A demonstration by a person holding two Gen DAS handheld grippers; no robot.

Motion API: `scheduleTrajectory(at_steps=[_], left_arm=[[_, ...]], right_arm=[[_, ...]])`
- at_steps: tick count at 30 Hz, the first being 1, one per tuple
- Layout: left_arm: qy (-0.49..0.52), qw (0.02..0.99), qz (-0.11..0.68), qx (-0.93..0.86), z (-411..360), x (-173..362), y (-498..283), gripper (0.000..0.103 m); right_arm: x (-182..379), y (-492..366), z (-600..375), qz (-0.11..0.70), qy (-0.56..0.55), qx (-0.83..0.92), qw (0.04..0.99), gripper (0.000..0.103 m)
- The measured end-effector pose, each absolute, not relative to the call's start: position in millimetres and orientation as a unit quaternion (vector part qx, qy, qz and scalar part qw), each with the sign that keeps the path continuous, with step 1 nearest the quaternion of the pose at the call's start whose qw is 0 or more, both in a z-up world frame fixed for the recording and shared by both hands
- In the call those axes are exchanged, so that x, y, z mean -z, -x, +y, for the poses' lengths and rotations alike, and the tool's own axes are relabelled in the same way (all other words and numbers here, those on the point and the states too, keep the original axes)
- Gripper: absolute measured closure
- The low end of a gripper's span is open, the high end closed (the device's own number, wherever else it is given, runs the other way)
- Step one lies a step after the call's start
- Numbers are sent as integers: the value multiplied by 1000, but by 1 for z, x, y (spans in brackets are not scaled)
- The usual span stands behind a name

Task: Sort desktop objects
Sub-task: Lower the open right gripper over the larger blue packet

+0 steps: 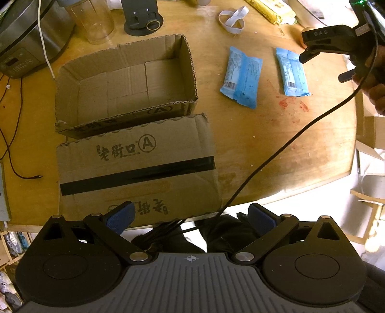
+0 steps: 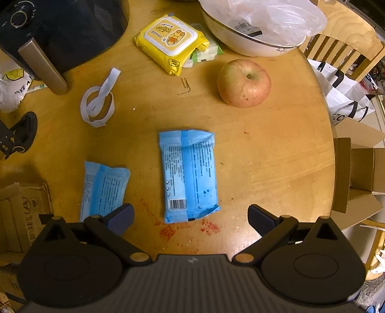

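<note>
Two blue tissue packs lie flat on the wooden table: one (image 1: 241, 76) (image 2: 104, 189) nearer the box, the other (image 1: 291, 71) (image 2: 189, 174) to its right. An open cardboard box (image 1: 125, 79) stands left of them, its flap (image 1: 137, 163) folded toward me. My left gripper (image 1: 190, 218) is open and empty above the near table edge, over the flap. My right gripper (image 2: 190, 218) is open and empty, just short of the right pack. It also shows in the left wrist view (image 1: 336, 45) at the upper right.
An apple (image 2: 244, 83), a yellow wipes pack (image 2: 172, 41), a white bowl (image 2: 250, 43) with a plastic bag, a white strap loop (image 2: 98, 103), a paper clip (image 2: 184, 86) and a black air fryer (image 2: 60, 31) lie beyond the packs. A clear cup (image 1: 92, 20) stands behind the box.
</note>
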State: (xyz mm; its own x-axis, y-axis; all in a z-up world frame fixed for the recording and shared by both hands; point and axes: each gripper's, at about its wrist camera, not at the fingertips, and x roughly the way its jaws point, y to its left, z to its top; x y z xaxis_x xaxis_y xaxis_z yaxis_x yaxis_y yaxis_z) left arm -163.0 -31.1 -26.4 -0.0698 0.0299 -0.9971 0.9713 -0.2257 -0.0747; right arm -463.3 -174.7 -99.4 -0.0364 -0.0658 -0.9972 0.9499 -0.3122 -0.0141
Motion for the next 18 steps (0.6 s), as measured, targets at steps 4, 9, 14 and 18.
scheduleTrajectory(at_steps=[4, 9, 14, 18], left_arm=[[-538, 416, 466, 566, -31, 26, 163, 0], [-535, 418, 468, 566, -31, 26, 163, 0], [-533, 418, 470, 565, -29, 25, 163, 0], [-533, 419, 471, 564, -28, 25, 163, 0]], right_arm=[[101, 465, -177, 404, -549, 595, 427, 0], [103, 466, -180, 405, -549, 593, 428, 0], [105, 468, -185, 405, -550, 591, 430, 0], [106, 469, -191, 404, -548, 591, 432, 0]])
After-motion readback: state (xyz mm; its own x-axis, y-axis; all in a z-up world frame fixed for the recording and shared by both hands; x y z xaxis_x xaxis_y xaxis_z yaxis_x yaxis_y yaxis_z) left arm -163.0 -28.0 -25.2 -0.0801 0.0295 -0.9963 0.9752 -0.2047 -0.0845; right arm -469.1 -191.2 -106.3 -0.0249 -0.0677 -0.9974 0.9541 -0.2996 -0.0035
